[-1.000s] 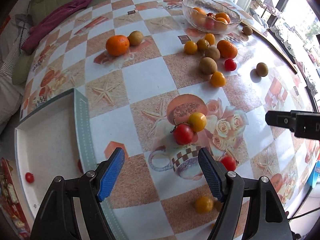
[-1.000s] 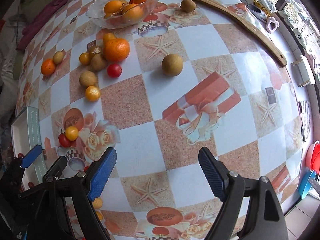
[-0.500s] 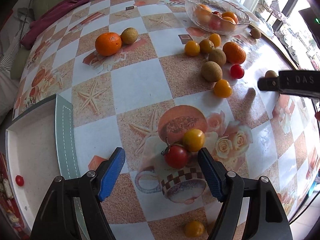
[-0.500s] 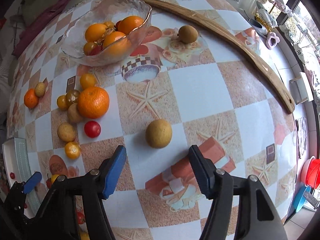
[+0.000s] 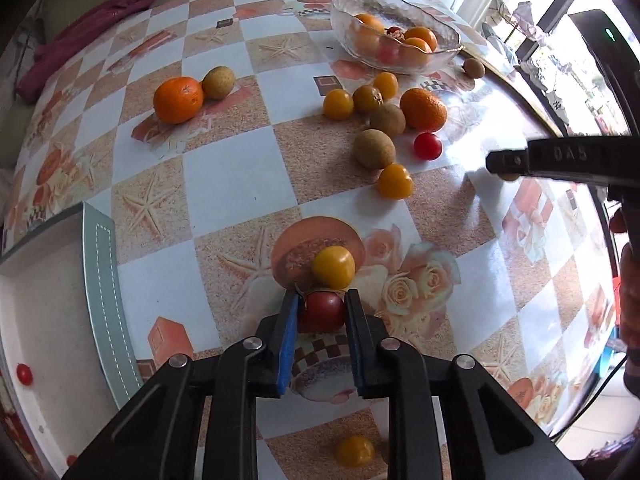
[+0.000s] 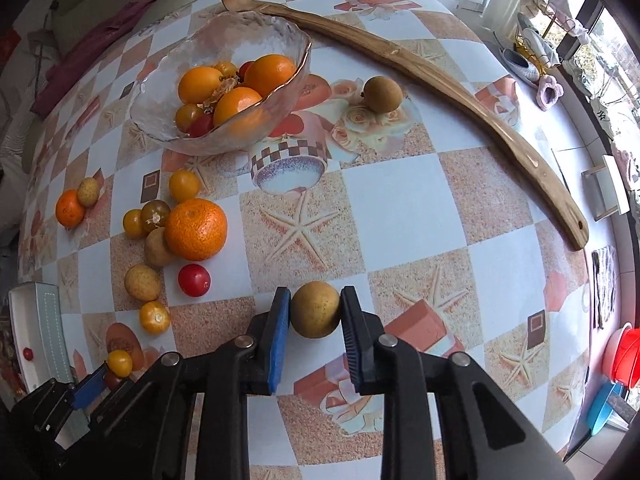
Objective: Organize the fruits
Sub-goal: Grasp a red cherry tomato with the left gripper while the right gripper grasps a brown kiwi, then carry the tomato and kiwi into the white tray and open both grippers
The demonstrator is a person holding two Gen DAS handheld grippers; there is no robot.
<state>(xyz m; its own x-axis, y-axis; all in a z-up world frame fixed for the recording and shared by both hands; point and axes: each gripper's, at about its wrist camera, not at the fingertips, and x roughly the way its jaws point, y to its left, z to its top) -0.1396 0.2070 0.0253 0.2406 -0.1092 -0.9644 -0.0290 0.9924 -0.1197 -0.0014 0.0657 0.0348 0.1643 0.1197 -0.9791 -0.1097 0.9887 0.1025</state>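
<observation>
While fruit lies loose, both grippers have just been closing, each on its own piece.
Left gripper (image 5: 321,312) clamps the red tomato (image 5: 322,309) and right gripper (image 6: 315,312) the brown fruit (image 6: 315,309), both on the desk (image 6: 400,208) well short of the glass bowl (image 6: 224,80), likely their destination.

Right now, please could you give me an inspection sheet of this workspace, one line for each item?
Surface: round table under a checked, printed cover.
Job's things: glass bowl with oranges and tomatoes; loose fruit beside it; white tray with one small red fruit.
Clutter: wooden back scratcher.
Grippers: left gripper shut on a red tomato; right gripper shut on a brown fruit; both jaws have just been closing.
Cables: thin dark cable past the table edge.
Surroundings: sofa with purple cloth, bright window.
</observation>
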